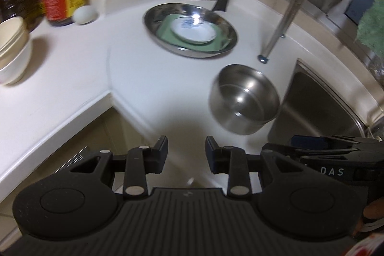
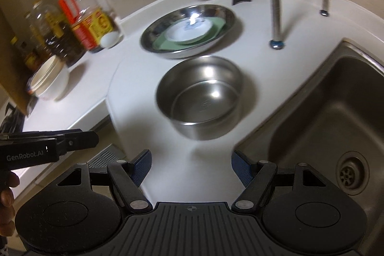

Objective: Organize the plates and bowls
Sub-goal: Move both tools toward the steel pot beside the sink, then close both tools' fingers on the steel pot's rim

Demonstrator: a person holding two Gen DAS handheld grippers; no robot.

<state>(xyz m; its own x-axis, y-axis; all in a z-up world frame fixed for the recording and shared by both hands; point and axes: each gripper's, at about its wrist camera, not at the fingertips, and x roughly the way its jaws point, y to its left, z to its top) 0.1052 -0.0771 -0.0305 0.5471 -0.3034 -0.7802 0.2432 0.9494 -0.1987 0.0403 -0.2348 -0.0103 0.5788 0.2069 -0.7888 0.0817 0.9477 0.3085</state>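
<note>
Ahead of your right jaws, the deep round steel bowl stands on the white tabletop. Beyond it lies the shallow steel pan, holding a green square plate with a small white dish on top. The steel sink sits to the right; stacked cream bowls sit to the left.

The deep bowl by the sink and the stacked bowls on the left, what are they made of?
Deep bowl: apparently stainless steel with a brushed, shiny finish, showing bright reflections. Stacked bowls: cream and opaque with a soft sheen, probably ceramic, possibly melamine.
</note>
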